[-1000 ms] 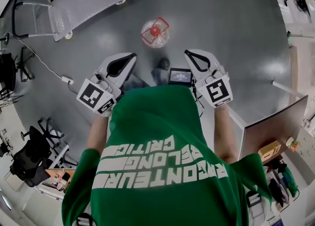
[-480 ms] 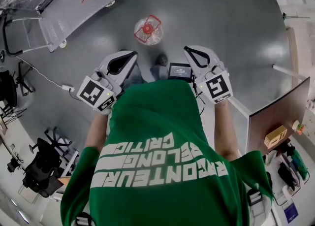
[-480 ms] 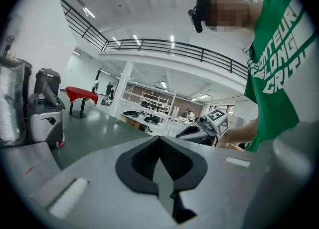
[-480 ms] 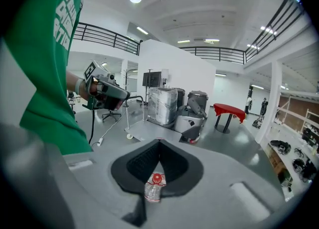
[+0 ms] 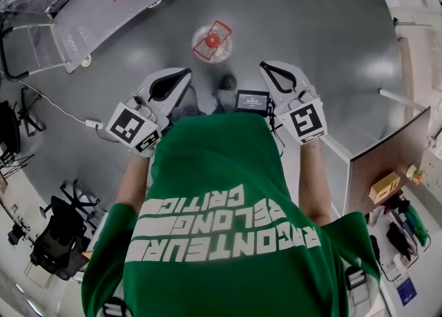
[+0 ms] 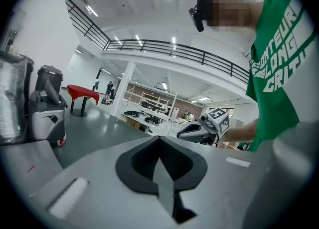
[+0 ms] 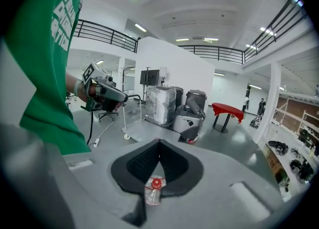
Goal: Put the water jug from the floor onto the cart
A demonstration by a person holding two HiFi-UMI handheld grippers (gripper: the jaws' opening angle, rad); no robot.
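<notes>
Left gripper [image 5: 181, 77] and right gripper [image 5: 268, 70]: both pressed together, empty, held before the person. Jug [image 5: 212, 42] stands upright on the floor just ahead, well apart from the cart [image 5: 103, 5]. Risk: a one-sided pinch at its top could let its weight swing and slip.
</notes>
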